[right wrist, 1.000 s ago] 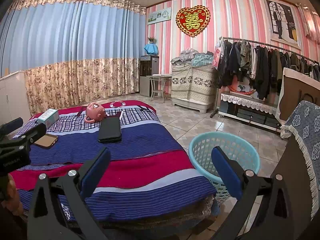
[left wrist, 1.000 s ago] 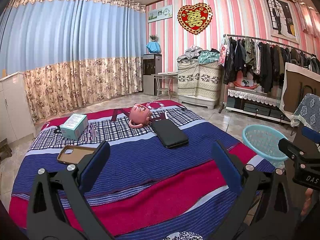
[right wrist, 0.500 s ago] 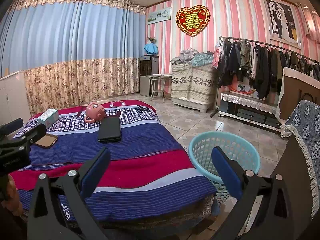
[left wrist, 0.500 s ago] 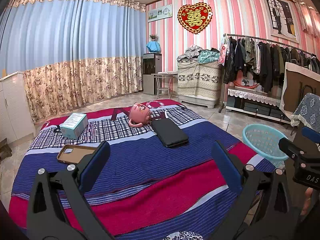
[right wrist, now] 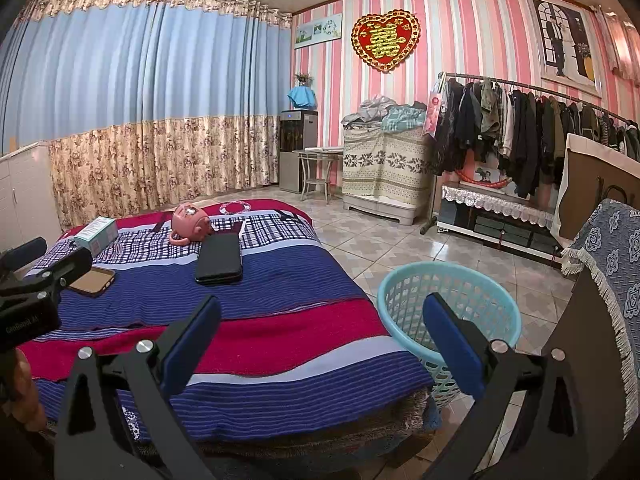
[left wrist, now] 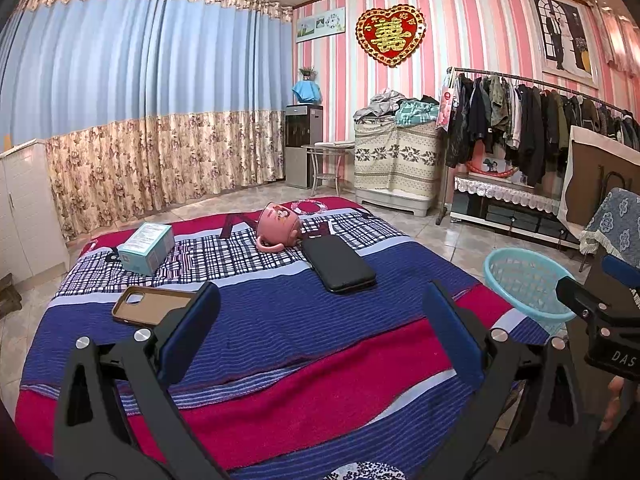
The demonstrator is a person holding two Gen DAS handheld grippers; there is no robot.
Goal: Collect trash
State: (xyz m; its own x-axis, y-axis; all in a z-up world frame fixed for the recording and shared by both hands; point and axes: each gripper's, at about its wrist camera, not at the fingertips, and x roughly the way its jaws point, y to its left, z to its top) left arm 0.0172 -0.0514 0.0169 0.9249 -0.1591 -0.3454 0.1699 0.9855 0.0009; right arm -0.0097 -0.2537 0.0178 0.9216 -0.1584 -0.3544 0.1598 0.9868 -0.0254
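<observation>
Both the left gripper and right gripper are hovering wide open and empty, while a teal cardboard box, pink ceramic mug, brown phone case and black flat case are lying on the striped bed, beside the turquoise plastic basket, whose contents I cannot tell.

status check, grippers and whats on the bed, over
Left gripper open, empty. Right gripper open, empty. Box, phone case, pink cup, black case on bed; basket beside it. Path clear.
</observation>
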